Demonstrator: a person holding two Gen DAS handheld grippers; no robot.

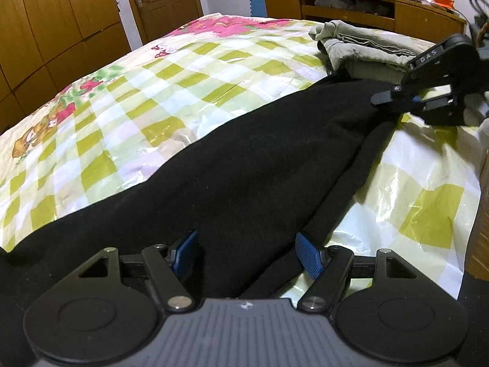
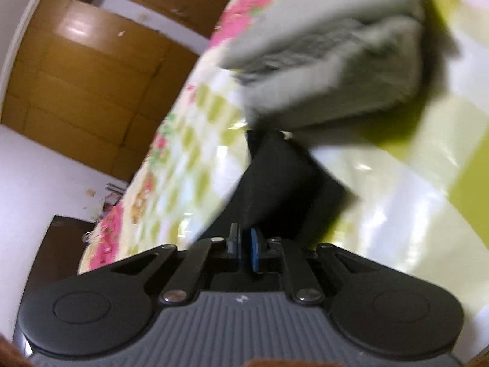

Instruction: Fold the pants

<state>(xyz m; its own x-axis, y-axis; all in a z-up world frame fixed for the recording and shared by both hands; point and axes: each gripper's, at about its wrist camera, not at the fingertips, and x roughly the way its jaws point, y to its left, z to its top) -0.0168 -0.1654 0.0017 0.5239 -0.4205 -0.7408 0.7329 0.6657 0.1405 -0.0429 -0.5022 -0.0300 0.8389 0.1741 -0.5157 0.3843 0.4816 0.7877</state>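
The long black fabric pants [image 1: 244, 165] are seen running lengthwise from the wide-spread left gripper [image 1: 247, 255] to the nearly pressed-together right gripper [image 1: 394, 98] at their far end.

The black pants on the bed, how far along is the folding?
Done: a grey-green garment already lies folded at the far end. In hand: the black pants lie stretched along the checked bedspread; the right claw is nearly closed at their far end, the left claw open over the near end. Left: no fold shows yet.
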